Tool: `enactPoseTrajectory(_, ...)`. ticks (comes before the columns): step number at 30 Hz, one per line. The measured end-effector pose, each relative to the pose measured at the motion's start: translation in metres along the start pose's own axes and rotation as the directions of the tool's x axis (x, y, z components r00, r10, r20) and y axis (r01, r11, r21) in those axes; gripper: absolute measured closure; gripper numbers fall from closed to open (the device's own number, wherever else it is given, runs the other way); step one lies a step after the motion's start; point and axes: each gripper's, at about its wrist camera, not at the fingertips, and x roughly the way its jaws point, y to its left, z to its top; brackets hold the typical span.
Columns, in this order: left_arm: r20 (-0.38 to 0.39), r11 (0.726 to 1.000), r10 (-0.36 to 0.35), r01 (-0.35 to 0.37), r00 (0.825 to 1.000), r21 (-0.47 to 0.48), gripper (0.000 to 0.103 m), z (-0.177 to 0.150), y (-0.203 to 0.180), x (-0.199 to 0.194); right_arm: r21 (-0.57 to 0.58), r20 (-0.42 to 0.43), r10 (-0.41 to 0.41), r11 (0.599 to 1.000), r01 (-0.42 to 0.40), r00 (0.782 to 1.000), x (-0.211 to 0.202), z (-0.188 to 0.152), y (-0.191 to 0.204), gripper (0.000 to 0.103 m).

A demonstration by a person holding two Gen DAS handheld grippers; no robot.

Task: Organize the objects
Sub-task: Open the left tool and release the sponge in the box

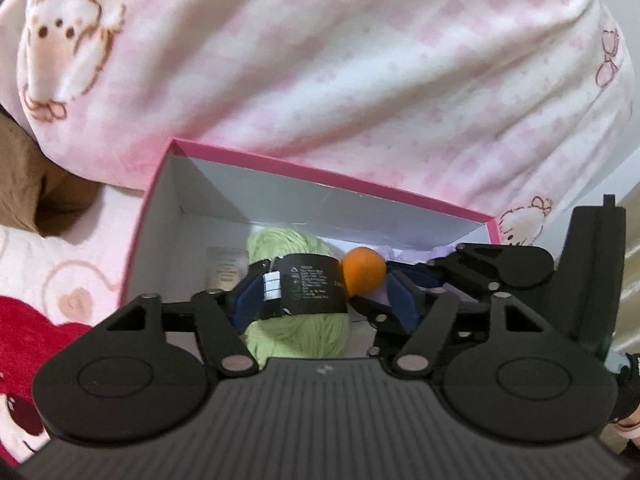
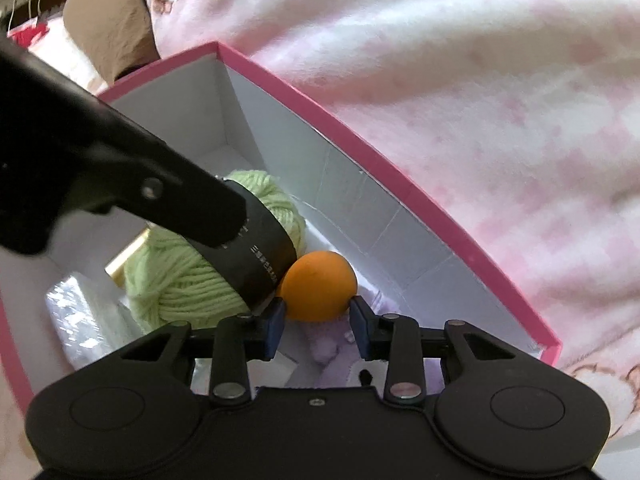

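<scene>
A pink-rimmed box (image 1: 320,176) with white inner walls lies on a bed. Inside it a light green yarn skein (image 1: 296,332) with a black paper band rests beside an orange ball (image 1: 364,274). My left gripper (image 1: 324,300) straddles the skein with its jaws open; a gap shows between the band and the right pad. In the right wrist view my right gripper (image 2: 318,320) has both blue pads against the sides of the orange ball (image 2: 316,284), low in the box (image 2: 360,128). One black left finger (image 2: 192,208) crosses over the skein (image 2: 180,280).
A pink checked blanket (image 1: 360,60) with cartoon prints bulges behind the box. A small pale jar (image 1: 226,270), a clear plastic packet (image 2: 80,320) and a lilac soft item (image 2: 332,352) also lie in the box. A brown cushion (image 2: 108,20) sits at the far left.
</scene>
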Motion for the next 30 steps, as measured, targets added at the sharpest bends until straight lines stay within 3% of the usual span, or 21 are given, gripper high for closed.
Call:
enactPoseTrajectory(5, 0.032, 0.999, 0.04, -0.041, 0.999, 0.028, 0.012, -0.004, -0.001, -0.015, 0.085, 0.053, 0.071, 0.994, -0.075, 0.996, -0.019, -0.007, -0.007, 0.058)
enactPoseTrajectory(6, 0.039, 0.999, 0.04, -0.041, 0.998, 0.034, 0.01, -0.004, 0.0, -0.018, 0.111, 0.049, 0.081, 0.99, -0.086, 0.996, -0.018, -0.007, -0.009, 0.066)
enactPoseTrajectory(7, 0.046, 0.999, 0.036, -0.038, 0.998, 0.038, 0.009, -0.004, 0.001, -0.021, 0.138, 0.037, 0.081, 0.987, -0.085, 0.996, -0.015, -0.006, -0.011, 0.077)
enactPoseTrajectory(9, 0.049, 0.999, 0.021, -0.023, 0.999, 0.039, 0.009, -0.005, 0.004, -0.025, 0.192, 0.008, 0.062, 0.979, -0.063, 0.998, -0.008, -0.003, -0.014, 0.082)
enactPoseTrajectory(12, 0.063, 0.999, 0.01, -0.012, 0.998, 0.04, 0.009, -0.006, 0.009, -0.032, 0.29, 0.011, 0.093, 0.953, -0.092, 0.996, -0.002, -0.003, -0.024, 0.083)
enactPoseTrajectory(15, 0.065, 0.995, 0.041, -0.046, 0.997, 0.085, 0.009, -0.009, 0.003, -0.034, 0.338, 0.009, 0.112, 0.935, -0.108, 0.994, 0.003, -0.004, -0.028, 0.083)
enactPoseTrajectory(18, 0.06, 0.988, 0.081, -0.088, 0.995, 0.128, 0.009, -0.014, -0.004, -0.035, 0.344, -0.003, 0.086, 0.936, -0.079, 0.996, -0.003, -0.01, -0.02, 0.081)
enactPoseTrajectory(20, 0.048, 0.985, 0.102, -0.107, 0.994, 0.133, 0.009, -0.017, -0.006, -0.037, 0.351, 0.037, 0.06, 0.934, -0.069, 0.998, -0.018, -0.018, -0.015, 0.079)
enactPoseTrajectory(23, 0.043, 0.983, 0.126, -0.131, 0.991, 0.129, 0.009, -0.021, -0.005, -0.043, 0.388, 0.094, 0.024, 0.92, -0.059, 0.995, -0.046, -0.036, -0.008, 0.072)
enactPoseTrajectory(26, 0.037, 0.977, 0.173, -0.177, 0.984, 0.116, 0.009, -0.023, -0.007, -0.052, 0.426, 0.156, 0.015, 0.901, -0.081, 0.988, -0.069, -0.049, -0.013, 0.059)
enactPoseTrajectory(27, 0.039, 0.977, 0.175, -0.178, 0.984, 0.115, 0.008, -0.025, -0.007, -0.057, 0.431, 0.172, 0.007, 0.899, -0.082, 0.985, -0.07, -0.035, -0.001, 0.054)
enactPoseTrajectory(30, 0.05, 0.981, 0.151, -0.156, 0.987, 0.113, 0.006, -0.031, -0.009, -0.072, 0.433, 0.217, -0.028, 0.898, -0.071, 0.976, -0.089, -0.035, 0.009, 0.051)
